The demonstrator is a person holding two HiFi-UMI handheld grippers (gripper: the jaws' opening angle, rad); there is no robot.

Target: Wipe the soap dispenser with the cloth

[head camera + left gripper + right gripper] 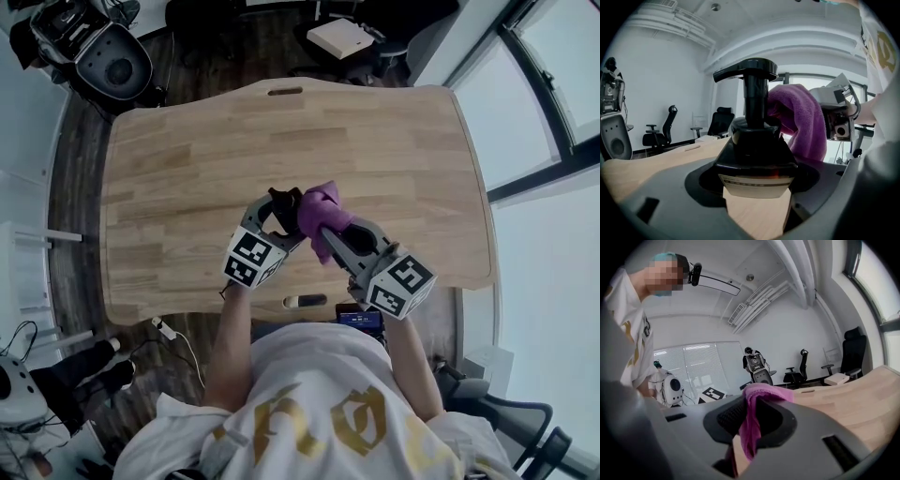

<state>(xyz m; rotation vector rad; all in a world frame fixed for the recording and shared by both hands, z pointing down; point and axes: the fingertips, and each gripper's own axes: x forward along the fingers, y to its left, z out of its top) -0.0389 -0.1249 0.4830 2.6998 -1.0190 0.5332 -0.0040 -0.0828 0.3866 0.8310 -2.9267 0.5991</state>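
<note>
A black soap dispenser (757,136) with a pump head stands clamped between the jaws of my left gripper (757,187), held above the wooden table (187,169). In the head view the soap dispenser (284,208) sits just ahead of my left gripper (272,220). My right gripper (330,228) is shut on a purple cloth (322,208), which lies against the dispenser's right side. The purple cloth (799,122) drapes beside the pump neck in the left gripper view. The cloth (757,416) is pinched in my right gripper (752,427) in the right gripper view.
The table's near edge (281,305) runs close under both grippers. Office chairs (658,131) and a white box (339,37) stand beyond the far edge. A window (553,94) lines the right side. Cables lie on the floor (173,333).
</note>
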